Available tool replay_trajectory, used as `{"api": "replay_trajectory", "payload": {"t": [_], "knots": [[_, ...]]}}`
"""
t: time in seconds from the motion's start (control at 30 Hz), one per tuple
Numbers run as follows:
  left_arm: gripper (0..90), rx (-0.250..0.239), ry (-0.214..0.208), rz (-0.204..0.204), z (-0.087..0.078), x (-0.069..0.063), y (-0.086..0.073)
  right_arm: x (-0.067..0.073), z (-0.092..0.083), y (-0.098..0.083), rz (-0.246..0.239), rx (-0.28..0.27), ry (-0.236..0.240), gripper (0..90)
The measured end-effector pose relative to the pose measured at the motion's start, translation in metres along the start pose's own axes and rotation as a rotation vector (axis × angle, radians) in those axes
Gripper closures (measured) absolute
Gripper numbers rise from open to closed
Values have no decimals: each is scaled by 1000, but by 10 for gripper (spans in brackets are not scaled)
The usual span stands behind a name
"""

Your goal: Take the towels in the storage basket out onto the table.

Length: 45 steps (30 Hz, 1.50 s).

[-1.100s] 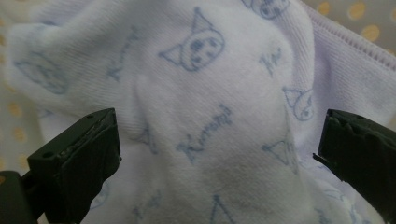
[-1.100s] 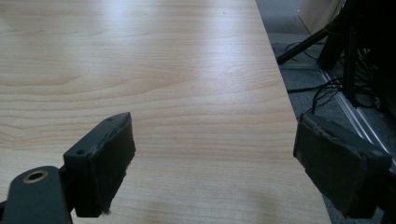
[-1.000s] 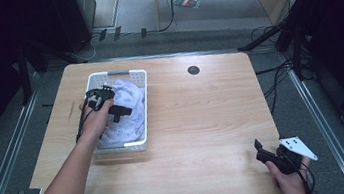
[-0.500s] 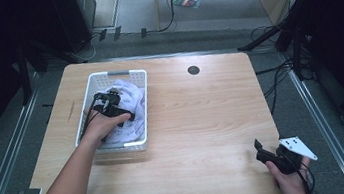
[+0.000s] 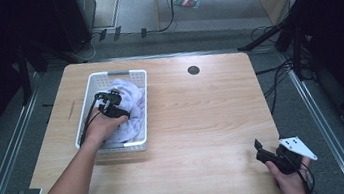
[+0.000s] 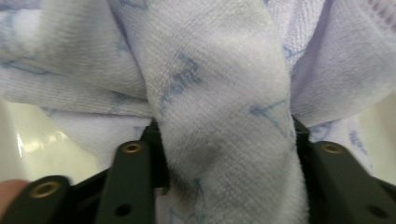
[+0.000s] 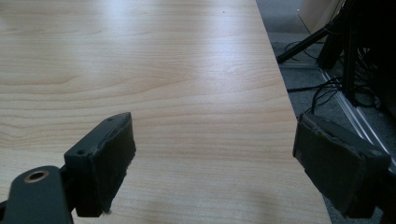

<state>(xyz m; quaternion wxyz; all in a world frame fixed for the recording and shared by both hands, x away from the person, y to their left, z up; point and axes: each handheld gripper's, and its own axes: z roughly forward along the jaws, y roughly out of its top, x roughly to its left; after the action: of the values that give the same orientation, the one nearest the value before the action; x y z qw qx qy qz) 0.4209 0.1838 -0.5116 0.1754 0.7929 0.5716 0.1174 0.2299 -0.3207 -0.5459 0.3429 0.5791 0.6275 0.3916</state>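
Observation:
A white towel with pale blue print (image 5: 131, 98) lies bunched in a white plastic basket (image 5: 117, 74) on the left half of the wooden table (image 5: 203, 118). My left gripper (image 5: 112, 109) reaches down into the basket. Its jaws have just been closing, and in the left gripper view a thick fold of the towel (image 6: 219, 84) is pinched between them, so the left gripper (image 6: 224, 135) is shut on it. My right gripper (image 5: 260, 148) rests at the table's near right corner. In the right gripper view it (image 7: 212, 154) stands open with bare wood (image 7: 163, 70) between the pads.
A round black cable hole (image 5: 193, 70) sits near the table's far edge. The table's right edge (image 7: 280, 93) runs close beside the right gripper, with cables on the floor (image 7: 327, 88) beyond it. Dark equipment stands around the table.
My left hand has settled lower into the basket, onto the towel. The right hand has not moved.

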Motion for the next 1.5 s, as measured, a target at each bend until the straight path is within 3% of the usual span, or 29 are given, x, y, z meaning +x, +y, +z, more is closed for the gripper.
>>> {"api": "replay_trajectory", "payload": {"t": [0.2, 0.33, 0.47, 0.67, 0.83, 0.9, 0.97, 1.5], "knots": [[637, 15, -42, -23, -4, 3, 4, 0, 1, 0, 0, 1, 0, 133], [648, 10, -35, -31, -6, 4, 6, -1, 0, 0, 1, 0, -1, 133], [649, -1, -48, -44, -16, 10, 13, -1, 1, 0, 1, 2, -1, 133], [646, -46, -85, -92, -44, 19, 20, -1, 1, 0, 0, 1, -1, 133], [646, -73, -80, -105, -60, 23, 21, 0, 1, 0, -1, 2, -2, 133], [646, -76, -78, -105, -63, 23, 21, 0, 1, 0, -1, 2, -2, 133], [646, -84, -91, -64, -73, 22, 20, 0, 1, 0, 3, 5, -4, 133], [646, -165, -87, -59, -115, 17, 31, 0, 1, 0, 0, 3, -4, 133]]}}
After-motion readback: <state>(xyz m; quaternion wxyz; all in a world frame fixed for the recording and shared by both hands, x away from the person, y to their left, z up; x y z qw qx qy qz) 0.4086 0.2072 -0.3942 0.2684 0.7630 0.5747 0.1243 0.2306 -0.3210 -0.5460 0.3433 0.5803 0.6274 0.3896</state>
